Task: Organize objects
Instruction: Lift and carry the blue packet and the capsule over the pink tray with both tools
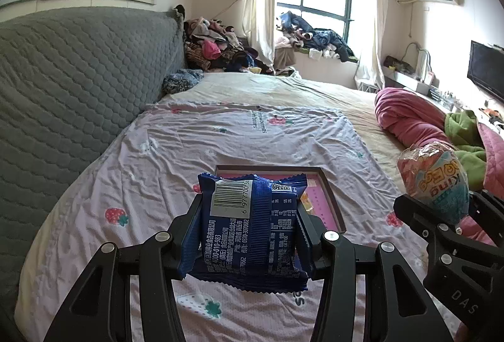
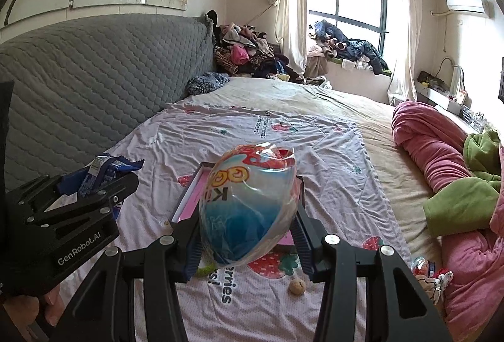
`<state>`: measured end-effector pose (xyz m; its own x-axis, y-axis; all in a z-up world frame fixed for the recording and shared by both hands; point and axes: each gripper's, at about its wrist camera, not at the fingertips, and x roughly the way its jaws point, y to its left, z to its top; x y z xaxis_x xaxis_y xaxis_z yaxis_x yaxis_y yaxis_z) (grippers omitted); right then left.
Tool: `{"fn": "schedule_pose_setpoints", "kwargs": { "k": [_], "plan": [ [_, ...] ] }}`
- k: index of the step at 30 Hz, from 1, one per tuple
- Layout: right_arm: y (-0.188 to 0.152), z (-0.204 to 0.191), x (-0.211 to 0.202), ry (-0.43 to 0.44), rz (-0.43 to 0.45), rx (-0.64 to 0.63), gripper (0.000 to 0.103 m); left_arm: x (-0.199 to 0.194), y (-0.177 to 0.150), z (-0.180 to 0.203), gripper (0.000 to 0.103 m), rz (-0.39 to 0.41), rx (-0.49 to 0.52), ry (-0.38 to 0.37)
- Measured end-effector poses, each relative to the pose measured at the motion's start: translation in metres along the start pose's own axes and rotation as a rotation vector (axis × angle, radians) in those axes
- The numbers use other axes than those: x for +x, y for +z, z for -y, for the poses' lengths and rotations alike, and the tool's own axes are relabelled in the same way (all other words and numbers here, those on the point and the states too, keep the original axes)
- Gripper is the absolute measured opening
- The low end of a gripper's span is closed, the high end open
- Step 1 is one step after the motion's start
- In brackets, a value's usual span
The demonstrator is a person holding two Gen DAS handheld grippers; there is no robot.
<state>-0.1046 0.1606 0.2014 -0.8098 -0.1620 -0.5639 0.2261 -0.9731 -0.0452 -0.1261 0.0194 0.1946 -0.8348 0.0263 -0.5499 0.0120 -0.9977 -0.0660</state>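
Left gripper [image 1: 249, 225] clamped on a blue packet [image 1: 249, 228], barcode side up, fingers [image 1: 192, 216] pressing both of its sides, held in the air above the bed [image 1: 126, 168]. Right gripper [image 2: 247, 231] clenched on a clear bag [image 2: 249, 203], blue at the near end and red with yellow print at the far end, likewise lifted off the sheet. Seen side by side in both views: right gripper at the right edge of the left view with its bag [image 1: 434, 181], left gripper [image 2: 94, 184] at the left edge of the right view with its packet [image 2: 100, 171]. Just beyond and below both loads, a shallow dark-rimmed tray [image 1: 330, 200] with a pink inside, lying on the strawberry-print sheet (partly hidden by packet and bag). Inside the tray, something small and yellow, too hidden to name. On the sheet near the right gripper, a small tan ball [image 2: 297, 286] and a green strip [image 2: 206, 269] under the bag. Further right, a small packet [image 2: 422, 266] beside a pink quilt [image 2: 441, 153] and a green blanket [image 2: 466, 203]. Grey quilted headboard [image 1: 63, 89] along the left; clothes heaped [image 1: 217, 49] at the far corner.
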Motion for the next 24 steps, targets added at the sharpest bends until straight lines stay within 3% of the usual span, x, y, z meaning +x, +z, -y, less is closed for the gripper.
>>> {"fn": "schedule_pose_setpoints", "kwargs": {
  "k": [24],
  "plan": [
    [0.016,0.008,0.060,-0.003,-0.009,-0.006,0.050,0.073,0.022,0.007,0.053,-0.018,0.014,0.003]
  ]
}}
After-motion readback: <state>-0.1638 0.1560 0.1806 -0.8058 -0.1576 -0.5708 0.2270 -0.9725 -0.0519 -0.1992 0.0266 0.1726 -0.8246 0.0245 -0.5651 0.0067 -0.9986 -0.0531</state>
